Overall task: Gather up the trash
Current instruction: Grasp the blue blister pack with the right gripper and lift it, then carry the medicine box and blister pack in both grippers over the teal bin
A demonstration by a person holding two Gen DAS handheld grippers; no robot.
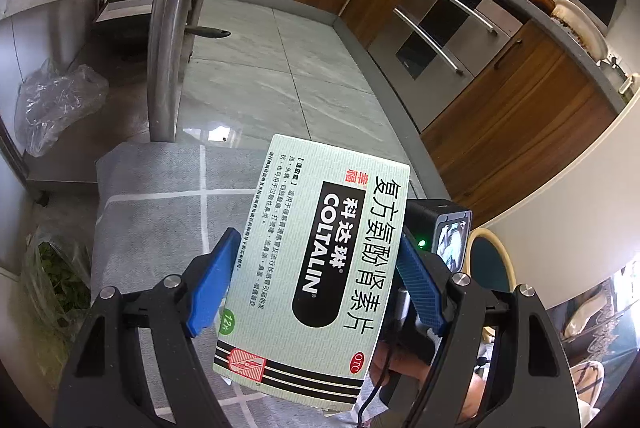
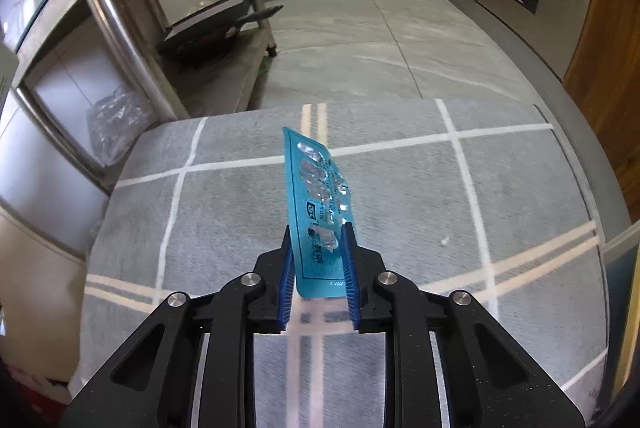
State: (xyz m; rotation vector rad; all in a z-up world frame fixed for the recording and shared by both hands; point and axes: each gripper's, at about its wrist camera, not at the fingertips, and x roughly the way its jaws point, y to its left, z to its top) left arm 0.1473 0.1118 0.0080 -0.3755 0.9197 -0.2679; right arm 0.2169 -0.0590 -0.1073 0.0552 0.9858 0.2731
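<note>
My left gripper (image 1: 316,268) is shut on a pale green medicine box (image 1: 316,260) marked COLTALIN, held upright above the grey rug (image 1: 160,228). The other gripper's camera (image 1: 448,236) shows just behind the box on the right. My right gripper (image 2: 318,256) is shut on a used blue blister pack (image 2: 316,204) with torn foil, held on edge above the rug (image 2: 400,196).
A steel rack (image 1: 164,28) with a pan (image 2: 208,36) on its low shelf stands at the left. Crumpled clear plastic (image 1: 52,104) and a bag of greens (image 1: 60,288) lie by it. Wooden cabinets and an oven (image 1: 440,28) line the right. A small white scrap (image 2: 444,240) lies on the rug.
</note>
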